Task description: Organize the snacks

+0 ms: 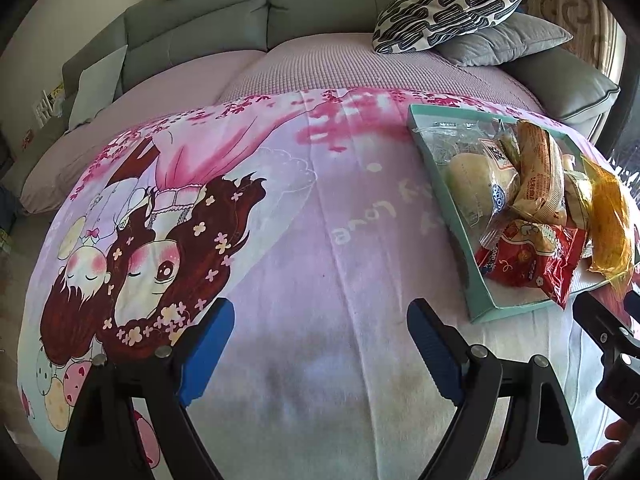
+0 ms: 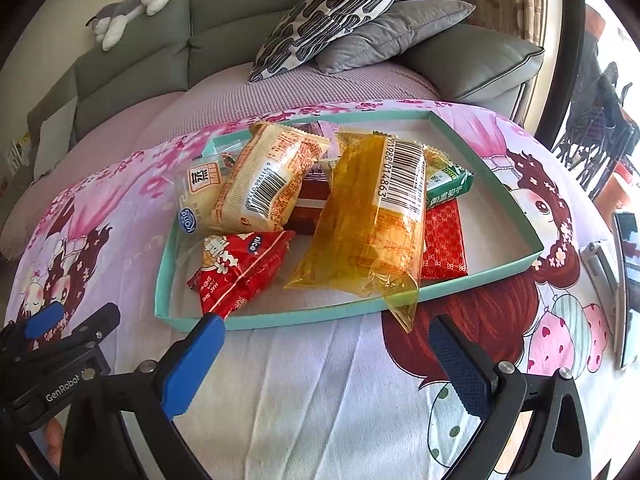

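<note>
A shallow teal box lid lies on a pink cartoon cloth and holds several snack packets. In the right wrist view I see a yellow clear packet, a cream bread packet, a red "nice" packet, a red patterned packet and a green packet. My right gripper is open and empty, just short of the lid's near rim. My left gripper is open and empty over bare cloth, left of the lid; the red packet lies nearest it.
The cloth covers a round table. A grey sofa with a patterned cushion and a grey cushion stands behind. A phone-like device lies at the table's right edge. A plush toy lies on the sofa back.
</note>
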Demonstrator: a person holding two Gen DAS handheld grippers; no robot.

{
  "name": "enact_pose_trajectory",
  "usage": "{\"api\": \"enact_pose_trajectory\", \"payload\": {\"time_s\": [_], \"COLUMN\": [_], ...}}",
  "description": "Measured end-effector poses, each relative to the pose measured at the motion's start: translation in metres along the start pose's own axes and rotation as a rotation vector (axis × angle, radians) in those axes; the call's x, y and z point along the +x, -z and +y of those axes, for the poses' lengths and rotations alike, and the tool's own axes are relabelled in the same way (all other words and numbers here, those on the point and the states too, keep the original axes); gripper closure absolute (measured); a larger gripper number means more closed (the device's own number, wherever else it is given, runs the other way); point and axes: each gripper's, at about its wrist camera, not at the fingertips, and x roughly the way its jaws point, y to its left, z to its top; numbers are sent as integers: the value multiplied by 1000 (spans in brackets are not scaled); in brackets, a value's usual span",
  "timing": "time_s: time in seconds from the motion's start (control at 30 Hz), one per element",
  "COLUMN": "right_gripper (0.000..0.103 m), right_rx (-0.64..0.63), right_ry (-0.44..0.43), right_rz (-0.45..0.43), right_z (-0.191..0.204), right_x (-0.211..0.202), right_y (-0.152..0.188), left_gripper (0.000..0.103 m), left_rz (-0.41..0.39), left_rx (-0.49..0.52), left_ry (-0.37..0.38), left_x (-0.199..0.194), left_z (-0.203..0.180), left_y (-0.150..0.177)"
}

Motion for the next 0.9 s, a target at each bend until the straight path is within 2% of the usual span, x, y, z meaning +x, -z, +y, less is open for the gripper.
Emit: {"api": "enact_pose_trajectory", "payload": {"time_s": [0.37, 0.6, 0.8, 0.9], "right_gripper": [0, 0, 0, 0], "right_rx": [2, 2, 4, 6], "right_ry": [0, 2, 2, 4], "right_rz": [4, 4, 3, 4], "right_z": [0, 0, 0, 0], "right_x": [1, 1, 1, 1], "right_y": [-1, -1, -2, -3], "left_gripper": [14, 14, 14, 14], "left_rz": [9, 16, -42, -34], "left_rx": [0, 21, 27, 28], "left_ry": [-8, -42, -61, -54], "left_x": [3, 5, -6, -3], "left_z": [0, -3, -3, -2], "left_y": [1, 1, 0, -1]}}
